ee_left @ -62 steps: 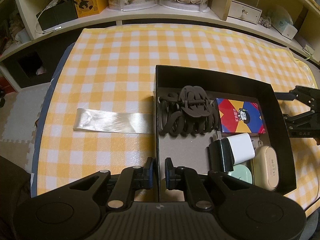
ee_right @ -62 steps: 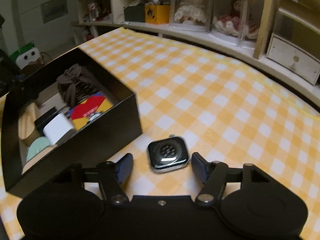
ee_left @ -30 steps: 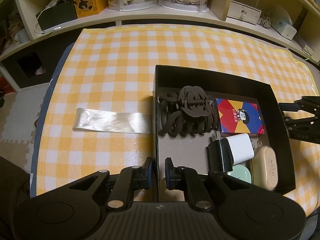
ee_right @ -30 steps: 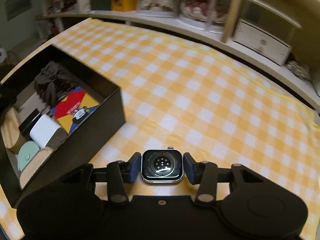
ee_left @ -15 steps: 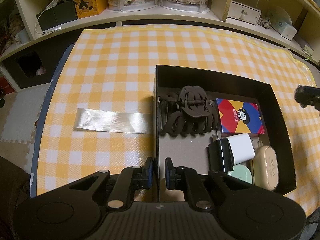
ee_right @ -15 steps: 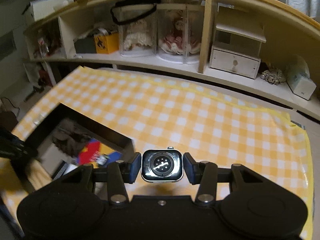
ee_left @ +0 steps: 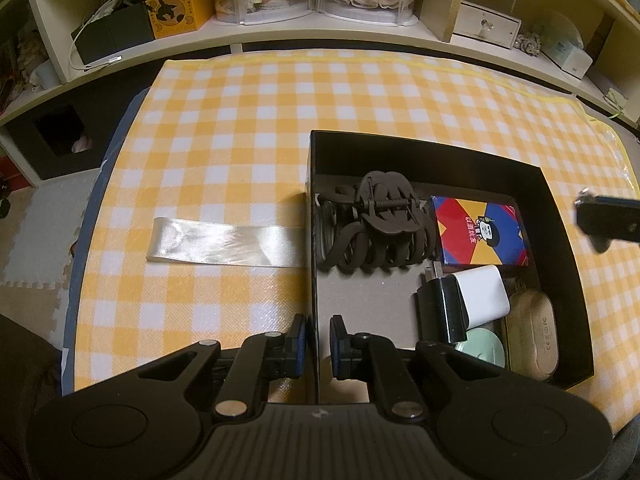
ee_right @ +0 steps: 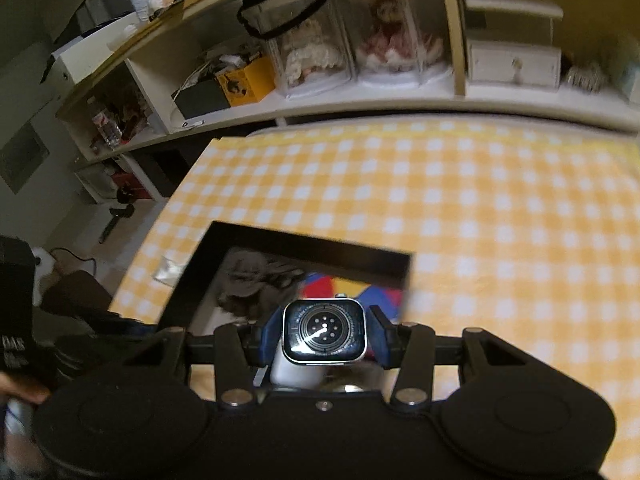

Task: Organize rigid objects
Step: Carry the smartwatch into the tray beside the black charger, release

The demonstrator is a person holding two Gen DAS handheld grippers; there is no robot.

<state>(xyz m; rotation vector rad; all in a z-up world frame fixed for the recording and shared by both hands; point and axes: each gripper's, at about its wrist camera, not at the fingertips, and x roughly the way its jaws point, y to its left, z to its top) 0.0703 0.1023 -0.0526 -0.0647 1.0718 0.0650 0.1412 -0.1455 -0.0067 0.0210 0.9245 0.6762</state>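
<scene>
My right gripper (ee_right: 324, 344) is shut on a strapless smartwatch body (ee_right: 324, 330), back side up, and holds it in the air above the black box (ee_right: 304, 242). My left gripper (ee_left: 318, 338) is shut on the box's near left wall (ee_left: 314, 280). The box holds a brown hair claw (ee_left: 376, 220), a colourful card pack (ee_left: 480, 232), a white charger (ee_left: 480, 298), a black plug (ee_left: 440, 312), a beige case (ee_left: 534, 328) and a green round item (ee_left: 482, 346). The right gripper's tip (ee_left: 604, 220) shows at the right edge of the left wrist view.
The box sits on a yellow checked tablecloth (ee_left: 240, 120). A shiny ribbon strip (ee_left: 224, 242) lies left of the box. Shelves with doll cases (ee_right: 340, 40), a yellow box (ee_left: 176, 8) and a small drawer unit (ee_left: 486, 22) run along the far side.
My right gripper closed on the watch, lifted it off the cloth and swung left over the box. The left gripper and the box stayed still.
</scene>
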